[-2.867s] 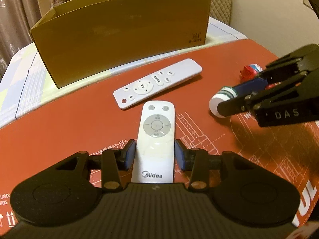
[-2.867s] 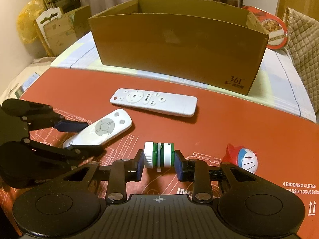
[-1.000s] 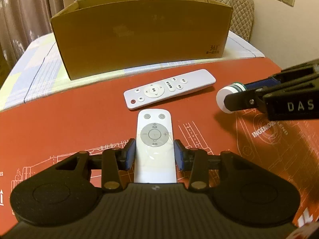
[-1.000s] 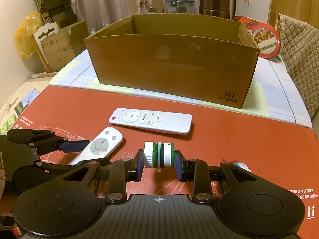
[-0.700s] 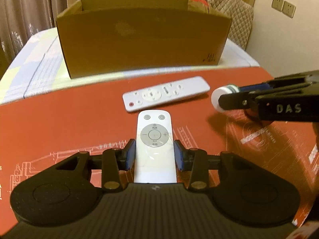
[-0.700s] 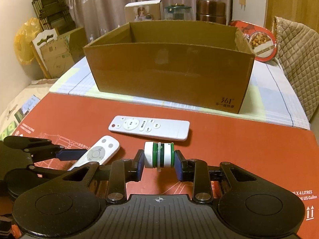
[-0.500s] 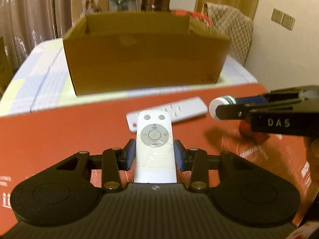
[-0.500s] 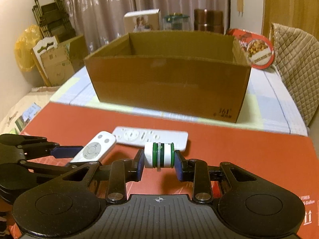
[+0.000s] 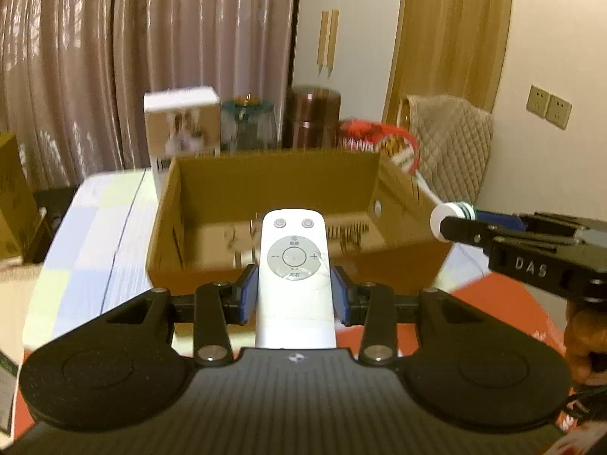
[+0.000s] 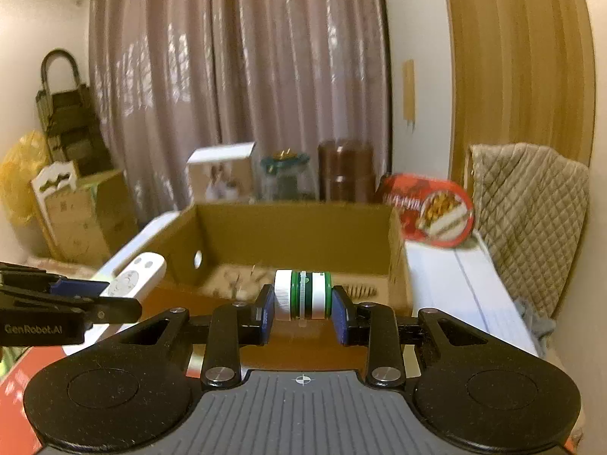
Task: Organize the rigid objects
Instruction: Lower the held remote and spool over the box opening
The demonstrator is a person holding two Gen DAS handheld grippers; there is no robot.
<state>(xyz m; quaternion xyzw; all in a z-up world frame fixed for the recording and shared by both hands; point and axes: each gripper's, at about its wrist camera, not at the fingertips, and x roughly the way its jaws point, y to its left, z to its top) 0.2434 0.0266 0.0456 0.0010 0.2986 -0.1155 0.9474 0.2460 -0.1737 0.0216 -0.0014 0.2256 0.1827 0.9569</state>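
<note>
The left tool (image 9: 294, 295) clamps a white remote (image 9: 295, 276) at frame centre. The right tool (image 10: 302, 314) grips a green-and-white jar (image 10: 302, 295), with an open cardboard box (image 10: 296, 227) behind it.

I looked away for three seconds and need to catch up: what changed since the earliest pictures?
Both grippers rose off the red mat and moved toward the box, whose inside now shows. The left gripper carried the remote up; the right gripper carried the bottle. Neither grip changed.
</note>
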